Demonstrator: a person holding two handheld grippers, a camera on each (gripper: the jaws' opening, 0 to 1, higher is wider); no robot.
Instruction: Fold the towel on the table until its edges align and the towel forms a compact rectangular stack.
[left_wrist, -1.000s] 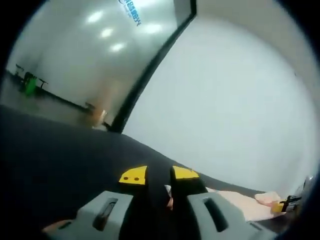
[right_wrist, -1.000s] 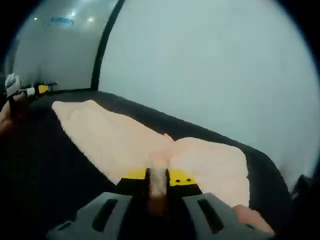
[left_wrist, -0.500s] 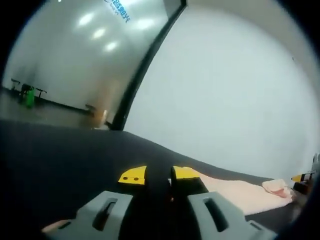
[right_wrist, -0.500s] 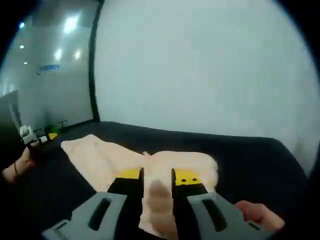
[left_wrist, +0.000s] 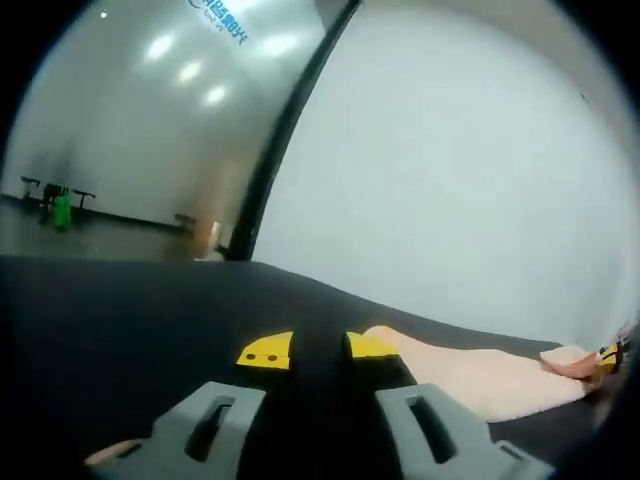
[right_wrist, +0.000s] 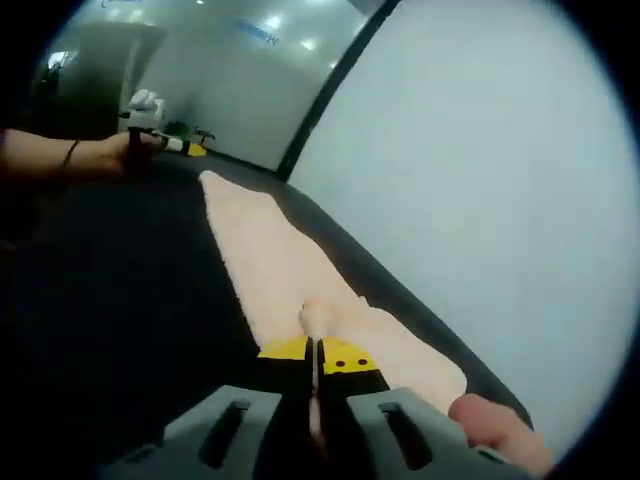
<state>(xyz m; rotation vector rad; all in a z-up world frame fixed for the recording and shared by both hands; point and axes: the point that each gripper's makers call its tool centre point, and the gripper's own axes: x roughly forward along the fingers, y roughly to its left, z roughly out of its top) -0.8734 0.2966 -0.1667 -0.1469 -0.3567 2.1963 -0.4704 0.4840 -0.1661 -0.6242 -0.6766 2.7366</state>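
A pale pink towel (right_wrist: 270, 260) lies as a long narrow strip on the black table (right_wrist: 120, 290). My right gripper (right_wrist: 315, 352) is shut on a bunched fold at the strip's near end, and a thin pink sliver shows between its yellow tips. At the far end a hand holds my left gripper (right_wrist: 188, 148) just beside the towel's end. In the left gripper view the towel (left_wrist: 480, 375) runs off to the right from beside the right jaw. The left gripper (left_wrist: 318, 350) stands with its jaws apart and only dark table (left_wrist: 120, 320) in the gap. The right gripper's yellow tip (left_wrist: 608, 352) peeks in at the towel's other end.
A plain white wall (right_wrist: 480, 180) runs along the table's far edge. A dark post (left_wrist: 280, 150) borders a glass partition (left_wrist: 150, 120) with a room behind it. A person's forearm (right_wrist: 60, 155) reaches over the table, and fingers (right_wrist: 490, 430) show at the lower right.
The right jaws have closed from a wider gap onto the towel fold. The towel now lies drawn out as a long strip. Both views have swung.
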